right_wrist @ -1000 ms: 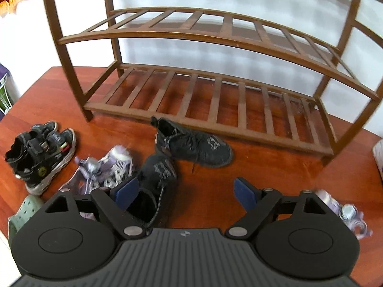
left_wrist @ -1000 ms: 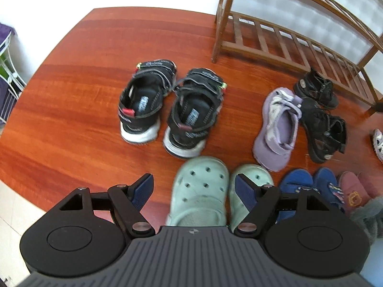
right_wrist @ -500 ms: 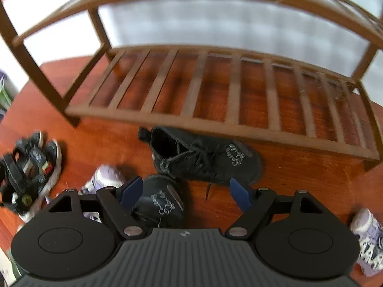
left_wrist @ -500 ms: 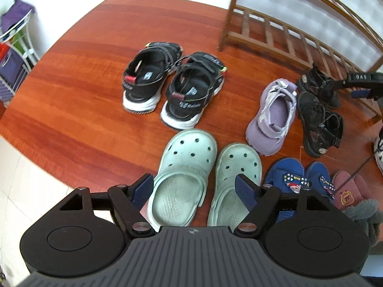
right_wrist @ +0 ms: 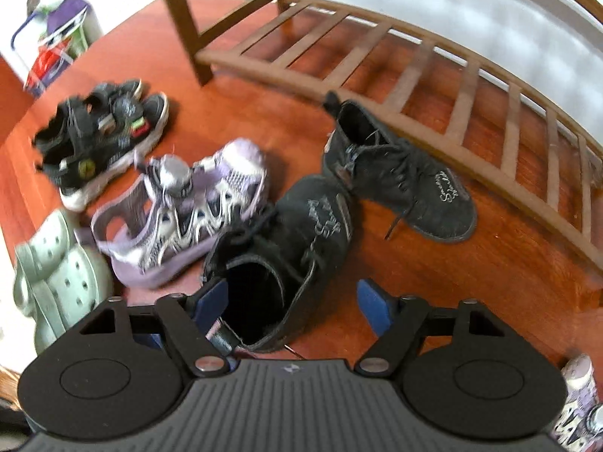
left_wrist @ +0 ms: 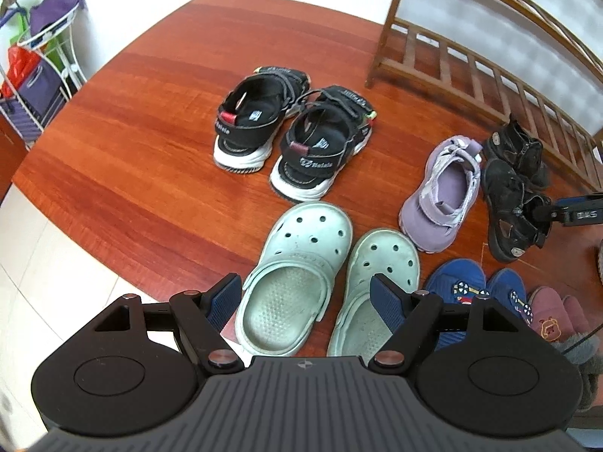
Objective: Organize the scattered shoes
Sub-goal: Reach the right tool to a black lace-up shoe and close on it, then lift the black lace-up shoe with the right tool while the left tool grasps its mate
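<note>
The right claw [right_wrist: 294, 303] tilts steeply down, its jaws closing around a black suede boot's [right_wrist: 286, 248] collar, seemingly without touching it. The left claw [left_wrist: 307, 299] hangs open above two perforated mint rubber clogs [left_wrist: 301, 263].

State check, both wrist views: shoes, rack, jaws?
Left gripper: jaws open, empty, above the green clogs.
Right gripper: jaws closing around the near black boot, pads not yet touching.
Far black boot: on its side, by the rack.
Shoe rack: bottom shelf empty.
Black sandals: paired, upright.
Purple sneaker: on the floor, beside the near boot.
</note>
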A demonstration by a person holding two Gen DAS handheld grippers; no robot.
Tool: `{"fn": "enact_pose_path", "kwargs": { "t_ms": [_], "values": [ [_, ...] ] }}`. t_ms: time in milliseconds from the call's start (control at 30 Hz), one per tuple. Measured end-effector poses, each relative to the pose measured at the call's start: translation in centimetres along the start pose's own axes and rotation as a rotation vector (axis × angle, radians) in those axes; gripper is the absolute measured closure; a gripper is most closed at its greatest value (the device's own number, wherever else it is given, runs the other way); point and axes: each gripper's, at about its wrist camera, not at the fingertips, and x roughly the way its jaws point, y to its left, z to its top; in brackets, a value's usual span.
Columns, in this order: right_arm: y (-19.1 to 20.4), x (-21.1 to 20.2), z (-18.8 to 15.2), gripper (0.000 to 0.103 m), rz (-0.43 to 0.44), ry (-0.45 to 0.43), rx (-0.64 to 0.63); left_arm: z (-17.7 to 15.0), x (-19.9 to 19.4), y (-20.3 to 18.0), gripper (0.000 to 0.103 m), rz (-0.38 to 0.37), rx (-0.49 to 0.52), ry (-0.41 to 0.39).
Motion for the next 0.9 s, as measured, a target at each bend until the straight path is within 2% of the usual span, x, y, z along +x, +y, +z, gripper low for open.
{"fn": "enact_pose_path", "kwargs": {
  "t_ms": [67,300,400,433,600,900],
  "values": [
    [-0.1,0.5,0.0,0.037,-0.007,0.000,0.001,0.1,-0.2,-0.6,0.026,-0.008,0.007,-0.006],
    [-0.9,3.3,0.6,0.046,-0.006,-0.005,0.077,-0.3,-0.5,-2.2,0.026,-0.015,0.016,-0.002],
    [-1.8,4.3,0.4,0.055,0.011,0.007,0.132,-0.4,-0.6,-2.7,0.026,-0.022,0.024,-0.005],
    [-1.9,4.3,0.3,0.062,0.016,0.006,0.138,-0.4,-0.6,-2.9,0.026,-0.023,0.026,-0.006],
    [-2.2,3.4,-0.5,0.081,-0.004,-0.037,0.127,0.4,-0.4,-3.6,0.026,-0.032,0.047,-0.019],
    [-3.3,-1.2,-2.6,0.084,-0.026,-0.120,0.171,4.2,0.9,-7.5,0.027,-0.091,0.217,-0.058]
  ]
}}
